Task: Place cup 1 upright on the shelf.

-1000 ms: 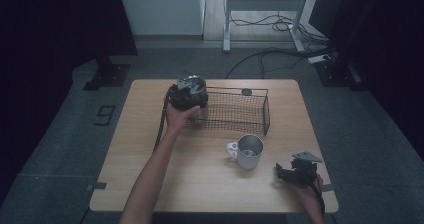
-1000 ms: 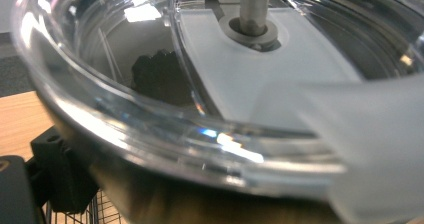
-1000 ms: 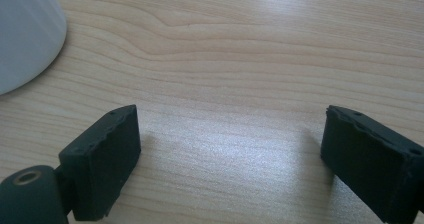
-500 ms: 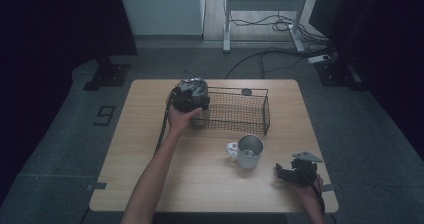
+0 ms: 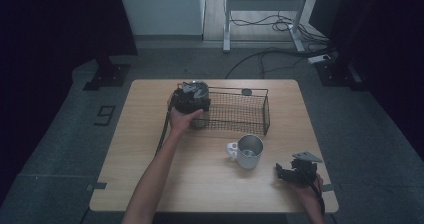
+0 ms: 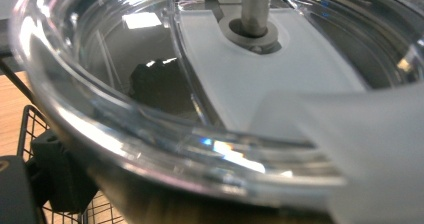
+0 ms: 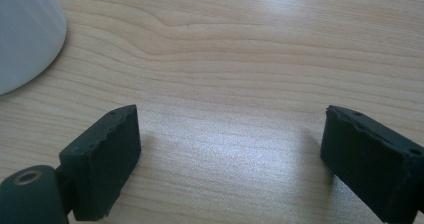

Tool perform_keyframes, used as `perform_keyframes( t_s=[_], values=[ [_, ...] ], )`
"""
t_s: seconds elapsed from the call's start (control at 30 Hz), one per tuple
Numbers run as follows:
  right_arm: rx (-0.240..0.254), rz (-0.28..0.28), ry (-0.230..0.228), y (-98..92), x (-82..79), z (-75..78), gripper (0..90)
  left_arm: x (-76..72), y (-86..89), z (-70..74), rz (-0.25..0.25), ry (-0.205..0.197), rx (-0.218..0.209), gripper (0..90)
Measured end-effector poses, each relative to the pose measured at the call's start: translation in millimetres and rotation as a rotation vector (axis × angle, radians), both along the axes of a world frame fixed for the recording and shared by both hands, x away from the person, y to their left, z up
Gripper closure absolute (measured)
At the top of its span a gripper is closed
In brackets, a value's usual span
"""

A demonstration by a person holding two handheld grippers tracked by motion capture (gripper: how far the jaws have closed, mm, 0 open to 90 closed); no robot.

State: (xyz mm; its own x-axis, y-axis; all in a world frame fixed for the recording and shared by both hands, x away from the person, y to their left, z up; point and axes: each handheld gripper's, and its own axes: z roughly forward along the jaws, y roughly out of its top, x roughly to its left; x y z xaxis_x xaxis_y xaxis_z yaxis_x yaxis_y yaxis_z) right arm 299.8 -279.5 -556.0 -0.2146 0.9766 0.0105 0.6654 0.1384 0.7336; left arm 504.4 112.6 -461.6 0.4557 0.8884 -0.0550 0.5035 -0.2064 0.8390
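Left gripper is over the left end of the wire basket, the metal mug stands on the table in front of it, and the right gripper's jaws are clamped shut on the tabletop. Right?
Not quite: the right gripper has its jaws wide apart over bare table, as the right gripper view shows. The rest holds.

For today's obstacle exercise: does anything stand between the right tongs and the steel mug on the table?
Nothing visible does. Only bare table lies between the open right tongs and the steel mug; the wire basket stands farther back, beyond the mug.

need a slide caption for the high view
Left claw at the near-left corner of a wire basket; steel mug on the wooden table; right claw rests open beside it.
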Motion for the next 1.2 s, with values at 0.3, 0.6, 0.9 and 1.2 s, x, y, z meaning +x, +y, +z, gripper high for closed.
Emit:
perform_keyframes(
  t_s=[0.3, 0.6, 0.9, 1.2],
  values=[
    [0.0, 0.0, 0.0, 0.0, 0.0, 0.0, 8.9, 1.4, -0.4, -5.3, 0.004, 0.011, 0.007, 3.9],
    [0.0, -0.001, 0.0, 0.0, 0.0, 0.0, 8.9, 2.4, -1.0, -7.3, 0.007, 0.013, 0.011, 3.9],
    [0.001, -0.001, 0.0, -0.1, 0.0, 0.0, 8.9, -0.5, -1.4, -8.7, 0.003, 0.007, 0.018, 3.7],
    [0.001, -0.001, 0.0, -0.1, 0.0, 0.0, 8.9, -4.4, -1.0, -9.8, 0.007, 0.006, 0.023, 3.5]
  ],
)
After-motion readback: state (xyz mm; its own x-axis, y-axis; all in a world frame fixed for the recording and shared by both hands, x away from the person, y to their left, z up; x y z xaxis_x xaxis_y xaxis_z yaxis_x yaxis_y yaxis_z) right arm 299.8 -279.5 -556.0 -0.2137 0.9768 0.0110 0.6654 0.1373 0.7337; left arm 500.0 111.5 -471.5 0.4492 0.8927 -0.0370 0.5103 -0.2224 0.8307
